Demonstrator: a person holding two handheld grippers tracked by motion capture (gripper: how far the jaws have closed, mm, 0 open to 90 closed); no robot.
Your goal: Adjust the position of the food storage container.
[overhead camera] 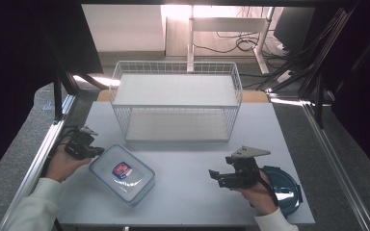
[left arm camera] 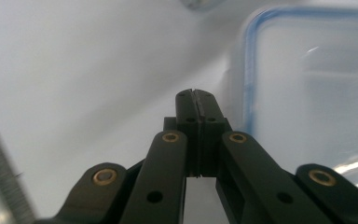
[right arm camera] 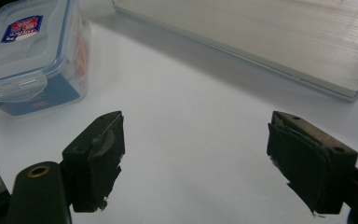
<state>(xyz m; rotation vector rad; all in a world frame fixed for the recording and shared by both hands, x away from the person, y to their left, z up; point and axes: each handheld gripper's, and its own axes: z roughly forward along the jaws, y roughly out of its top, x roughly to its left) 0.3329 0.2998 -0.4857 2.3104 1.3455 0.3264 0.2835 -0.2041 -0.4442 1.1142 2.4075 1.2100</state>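
While the box (overhead camera: 122, 174) sits lidded at the near left of the table (overhead camera: 183, 159), nothing is lifted yet. Left gripper (overhead camera: 98, 151), jaws pressed together and empty, is just beside its left corner; right gripper (overhead camera: 213, 174) waits wide, well apart. The rack (overhead camera: 176, 100) stands far.

Looks like a lab or test cell: white table (overhead camera: 183, 192) framed by aluminium rails (overhead camera: 38, 154) left of the left gripper (overhead camera: 98, 152), black curtains (overhead camera: 24, 57) beyond, cable tangle (overhead camera: 243, 44) and desk legs (overhead camera: 191, 36) on bare floor far ahead.
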